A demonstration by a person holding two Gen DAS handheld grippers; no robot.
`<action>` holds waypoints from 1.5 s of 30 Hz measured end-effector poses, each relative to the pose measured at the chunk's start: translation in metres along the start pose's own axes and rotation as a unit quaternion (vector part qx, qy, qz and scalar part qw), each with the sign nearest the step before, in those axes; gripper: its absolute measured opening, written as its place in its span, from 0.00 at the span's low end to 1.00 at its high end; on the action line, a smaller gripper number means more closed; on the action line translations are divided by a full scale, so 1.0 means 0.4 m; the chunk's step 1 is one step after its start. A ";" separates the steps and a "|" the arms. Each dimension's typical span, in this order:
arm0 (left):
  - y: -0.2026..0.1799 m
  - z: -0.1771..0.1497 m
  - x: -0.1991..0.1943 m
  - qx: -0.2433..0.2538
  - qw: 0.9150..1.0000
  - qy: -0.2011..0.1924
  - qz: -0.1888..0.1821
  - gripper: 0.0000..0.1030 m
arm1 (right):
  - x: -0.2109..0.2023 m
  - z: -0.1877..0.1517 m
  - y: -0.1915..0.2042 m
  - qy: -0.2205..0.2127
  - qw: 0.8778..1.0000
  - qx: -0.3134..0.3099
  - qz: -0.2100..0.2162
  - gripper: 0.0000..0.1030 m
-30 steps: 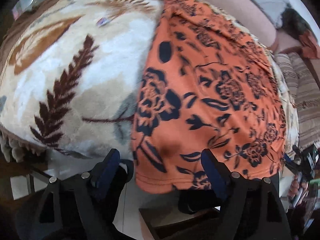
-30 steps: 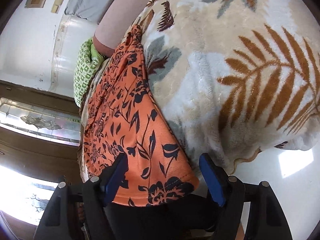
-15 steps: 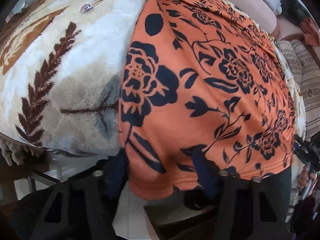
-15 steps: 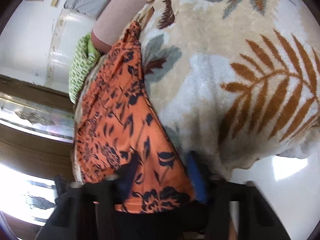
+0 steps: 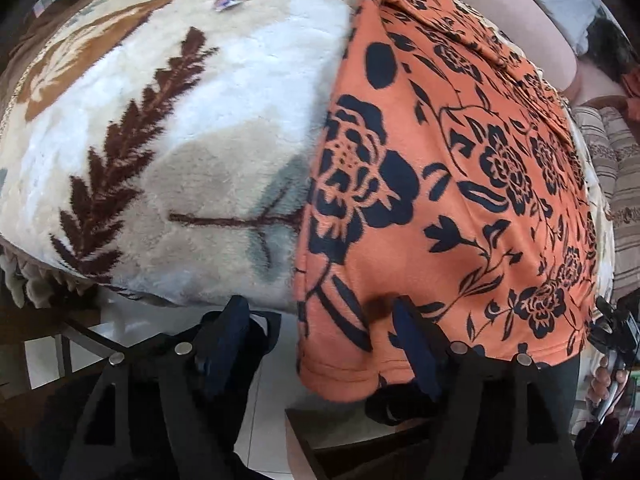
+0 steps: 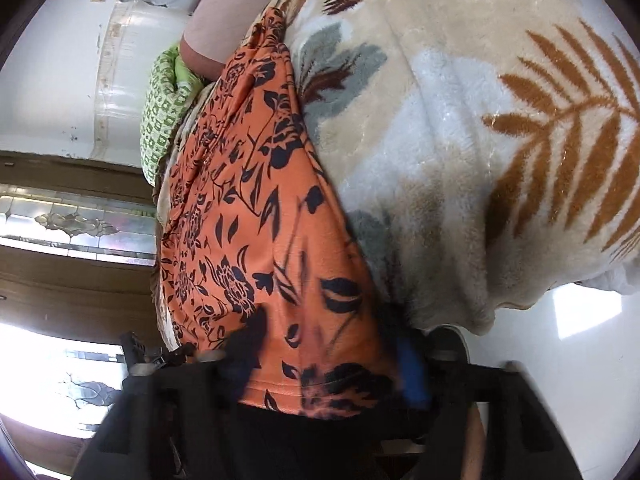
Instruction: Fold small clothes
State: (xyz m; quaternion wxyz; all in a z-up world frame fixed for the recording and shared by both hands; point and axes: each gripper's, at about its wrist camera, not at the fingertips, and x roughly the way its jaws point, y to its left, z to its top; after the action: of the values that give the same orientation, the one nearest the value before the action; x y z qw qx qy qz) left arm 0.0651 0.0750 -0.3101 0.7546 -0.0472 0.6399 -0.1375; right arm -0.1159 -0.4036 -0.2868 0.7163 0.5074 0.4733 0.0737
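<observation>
An orange garment with a dark floral print [image 5: 460, 184] lies spread on a plush leaf-patterned blanket [image 5: 160, 140], its near hem hanging over the blanket's edge. My left gripper [image 5: 320, 332] is open, its fingers on either side of the garment's near left corner. In the right wrist view the same garment [image 6: 256, 240] runs away to the upper left over the blanket [image 6: 480, 140]. My right gripper [image 6: 328, 356] is open around the garment's near right corner, its fingers blurred by motion.
A green patterned cloth [image 6: 164, 104] and a pink cushion [image 6: 224, 28] lie beyond the garment. A striped brown fabric [image 5: 616, 184] lies to the right. White floor tiles [image 5: 264, 412] show below the blanket's edge. A wooden door frame [image 6: 72, 280] stands at left.
Both grippers pushed forward onto the garment's near hem half a second ago; the left one has since drawn back a little. The right view is now blurred with motion.
</observation>
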 end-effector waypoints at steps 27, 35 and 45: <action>-0.157 0.207 -0.250 0.052 0.978 -0.108 -0.168 0.09 | -0.137 0.173 0.194 -0.097 0.987 0.003 0.131 0.10; -0.148 0.328 -0.239 0.023 0.976 -0.128 -0.172 0.09 | -0.078 0.293 0.256 -0.091 0.993 -0.025 0.074 0.10; -0.137 0.391 -0.219 0.016 0.979 -0.122 -0.161 0.09 | -0.062 0.345 0.188 -0.096 0.992 0.026 0.080 0.10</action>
State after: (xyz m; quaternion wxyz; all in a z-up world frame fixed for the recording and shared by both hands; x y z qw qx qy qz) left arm 0.1976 0.0294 -0.1854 0.7954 -0.1542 0.5251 -0.2604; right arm 0.0026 -0.4731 -0.2070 0.7372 0.5664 0.3620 0.0690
